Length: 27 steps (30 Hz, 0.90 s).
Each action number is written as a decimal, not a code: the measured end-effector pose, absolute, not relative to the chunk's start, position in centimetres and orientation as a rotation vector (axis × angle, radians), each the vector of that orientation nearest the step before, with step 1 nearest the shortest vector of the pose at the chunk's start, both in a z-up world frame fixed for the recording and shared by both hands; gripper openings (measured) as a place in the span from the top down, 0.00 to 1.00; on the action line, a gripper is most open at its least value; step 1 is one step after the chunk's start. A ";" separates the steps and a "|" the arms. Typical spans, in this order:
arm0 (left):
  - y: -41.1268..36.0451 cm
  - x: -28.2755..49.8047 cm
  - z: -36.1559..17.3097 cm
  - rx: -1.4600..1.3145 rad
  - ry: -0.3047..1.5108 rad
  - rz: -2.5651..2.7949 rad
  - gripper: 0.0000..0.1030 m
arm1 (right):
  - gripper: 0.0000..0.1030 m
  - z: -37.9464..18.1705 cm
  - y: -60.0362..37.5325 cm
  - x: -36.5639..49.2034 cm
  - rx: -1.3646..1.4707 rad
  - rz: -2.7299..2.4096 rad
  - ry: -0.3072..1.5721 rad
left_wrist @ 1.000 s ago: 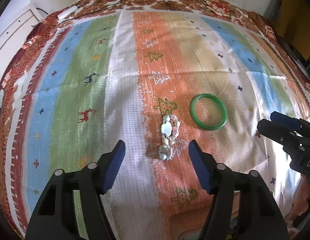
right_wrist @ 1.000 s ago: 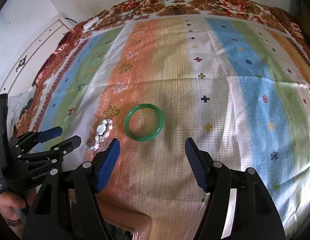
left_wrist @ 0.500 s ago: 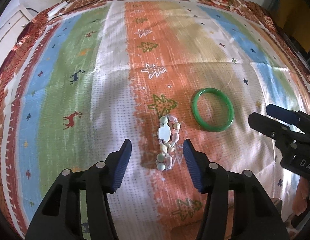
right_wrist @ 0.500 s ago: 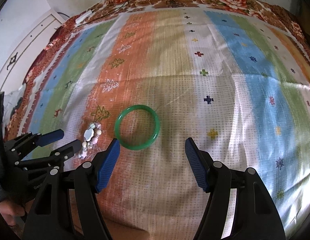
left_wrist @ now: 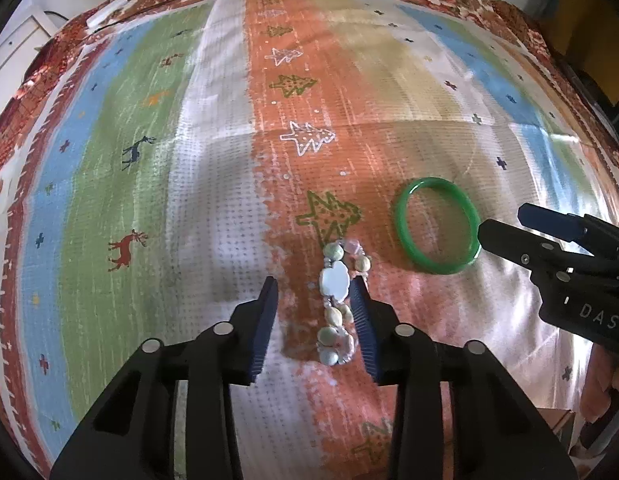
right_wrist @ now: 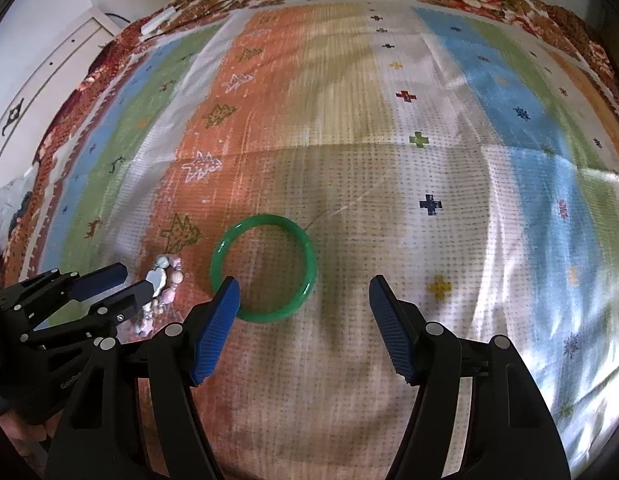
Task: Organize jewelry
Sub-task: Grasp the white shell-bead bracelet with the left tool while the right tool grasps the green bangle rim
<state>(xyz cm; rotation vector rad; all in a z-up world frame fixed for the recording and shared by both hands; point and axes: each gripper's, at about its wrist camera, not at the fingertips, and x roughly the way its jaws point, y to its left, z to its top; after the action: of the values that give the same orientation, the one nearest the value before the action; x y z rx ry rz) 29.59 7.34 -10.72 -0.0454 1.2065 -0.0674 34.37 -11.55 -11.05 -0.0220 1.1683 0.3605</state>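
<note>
Narrowing since a second ago, left gripper [left_wrist: 315, 294] now straddles the bead bracelet [left_wrist: 337, 300], not clamped; right gripper [right_wrist: 303, 294] hangs wide over the green bangle [right_wrist: 265, 268]. Pickup looks imminent.

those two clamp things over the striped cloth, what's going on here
A person holds a gripper in each hand and is sorting jewelry on a striped tablecloth. The left gripper is down around a beaded bracelet, its jaws partly open on either side of the beads, not yet clamped. The right gripper hangs wide open over a green bangle, which lies flat on the cloth beside the bracelet; the left finger overlaps the bangle's rim in the right wrist view.
</note>
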 end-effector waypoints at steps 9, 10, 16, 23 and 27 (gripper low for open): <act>7.0 30.1 -11.7 -0.024 1.218 -0.089 0.67 | 0.35 -12.3 -11.2 35.4 -0.016 0.344 1.196; 7.0 30.2 -11.8 -0.018 1.216 -0.087 0.70 | 0.35 -12.4 -11.2 35.5 -0.015 0.344 1.198; 7.0 30.3 -12.0 -0.004 1.214 -0.087 0.77 | 0.35 -13.0 -10.9 35.9 -0.035 0.336 1.218; 7.1 30.3 -12.3 0.016 1.217 -0.073 0.89 | 0.48 -13.6 -10.7 36.2 -0.084 0.306 1.236; 7.5 30.1 -12.2 0.007 1.222 -0.080 0.92 | 0.67 -13.7 -11.3 36.4 -0.098 0.294 1.249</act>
<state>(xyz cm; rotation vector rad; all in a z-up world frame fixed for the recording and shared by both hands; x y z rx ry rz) 30.11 7.52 -12.23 0.0073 1.2222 -0.0800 36.44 -11.34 -13.65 -0.0983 1.2495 0.2941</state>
